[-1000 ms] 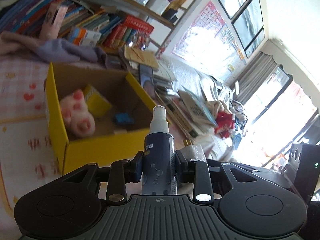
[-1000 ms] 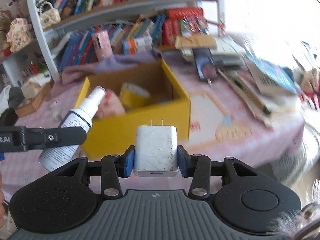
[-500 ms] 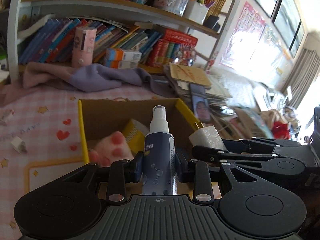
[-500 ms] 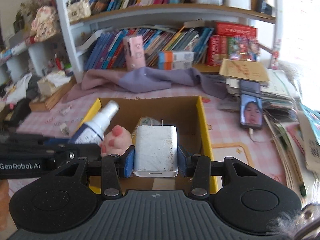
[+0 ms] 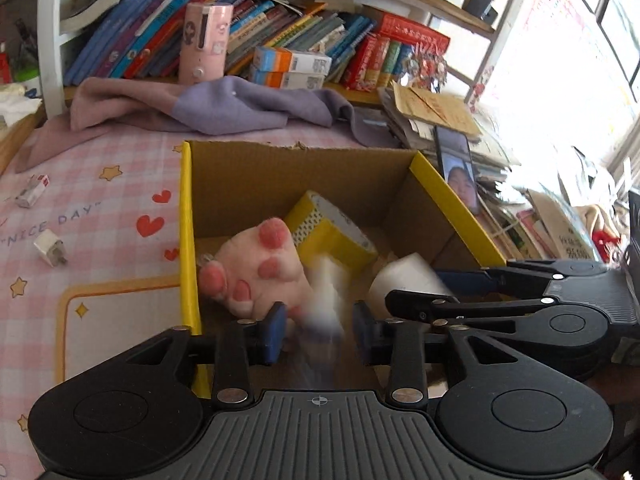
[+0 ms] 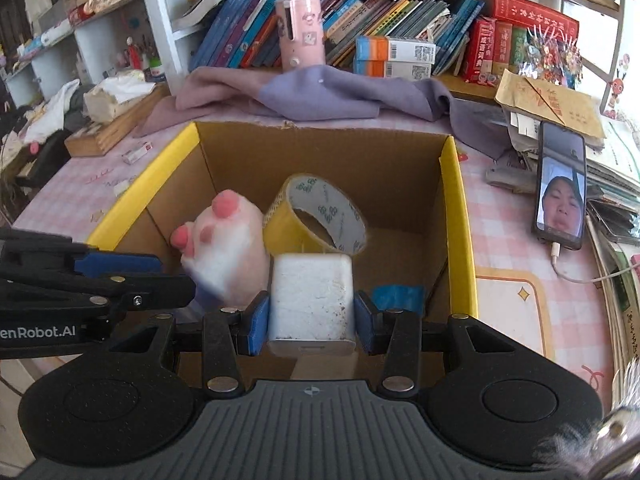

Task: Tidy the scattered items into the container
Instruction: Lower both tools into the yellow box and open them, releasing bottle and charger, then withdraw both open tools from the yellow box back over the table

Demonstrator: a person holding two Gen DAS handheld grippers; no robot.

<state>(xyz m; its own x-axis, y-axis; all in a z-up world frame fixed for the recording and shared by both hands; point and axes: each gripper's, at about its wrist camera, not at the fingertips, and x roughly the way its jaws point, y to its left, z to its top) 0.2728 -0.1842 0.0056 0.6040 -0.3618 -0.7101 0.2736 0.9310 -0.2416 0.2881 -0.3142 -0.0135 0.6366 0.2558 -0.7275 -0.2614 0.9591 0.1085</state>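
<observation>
A yellow cardboard box (image 5: 185, 240) (image 6: 456, 220) holds a pink plush paw (image 5: 260, 268) (image 6: 224, 248), a yellow tape roll (image 5: 332, 228) (image 6: 320, 216) and a small blue item (image 6: 396, 296). My left gripper (image 5: 319, 332) hangs over the box's near left part. Its jaws are opening, and the spray bottle (image 5: 324, 296) is a blur between them, clear of both pads. My right gripper (image 6: 310, 320) is shut on a white charger block (image 6: 310, 300) (image 5: 404, 280) above the box's near middle. Each gripper shows at the edge of the other's view.
A small white plug (image 5: 50, 247) and a small carton (image 5: 32, 191) lie on the pink checked tablecloth left of the box. A purple cloth (image 6: 320, 96) lies behind it. A phone (image 6: 562, 196) and stacked papers crowd the right side. Bookshelves stand at the back.
Both grippers have come in over the box and tipped downward. The left jaws have widened and the spray bottle, held still before, is now blurred and loose. The right still grips the charger.
</observation>
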